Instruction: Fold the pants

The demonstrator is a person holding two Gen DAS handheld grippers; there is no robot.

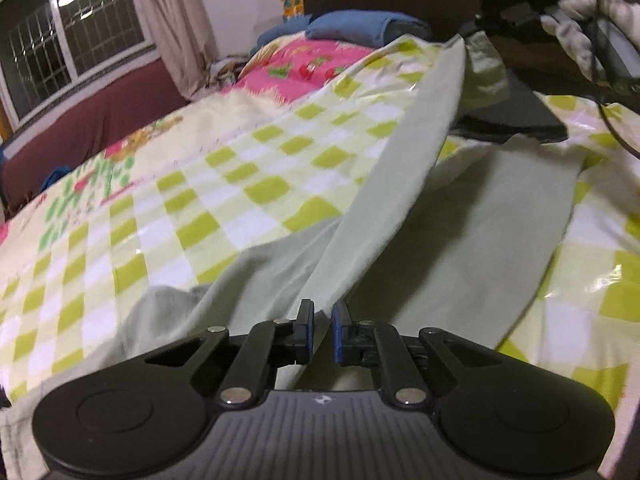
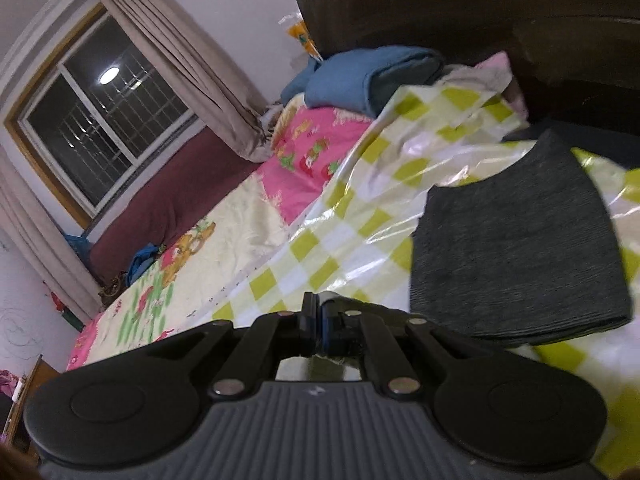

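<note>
Pale green pants (image 1: 472, 216) lie on a checked green and white plastic sheet (image 1: 224, 184) on a bed. My left gripper (image 1: 320, 330) is shut on one edge of the pants, and a taut strip of the fabric (image 1: 404, 152) runs from it up to my right gripper (image 1: 472, 36) at the top right, which holds the far end, lifted above the bed. In the right wrist view, my right gripper (image 2: 318, 328) has its jaws closed; the pinched fabric barely shows between them.
A folded dark grey garment lies on the sheet (image 2: 516, 240) and shows in the left wrist view (image 1: 516, 112). A folded blue blanket (image 2: 368, 76) sits at the head of the bed by a dark headboard (image 2: 440, 4). A window (image 2: 104, 112) and curtain stand at the left.
</note>
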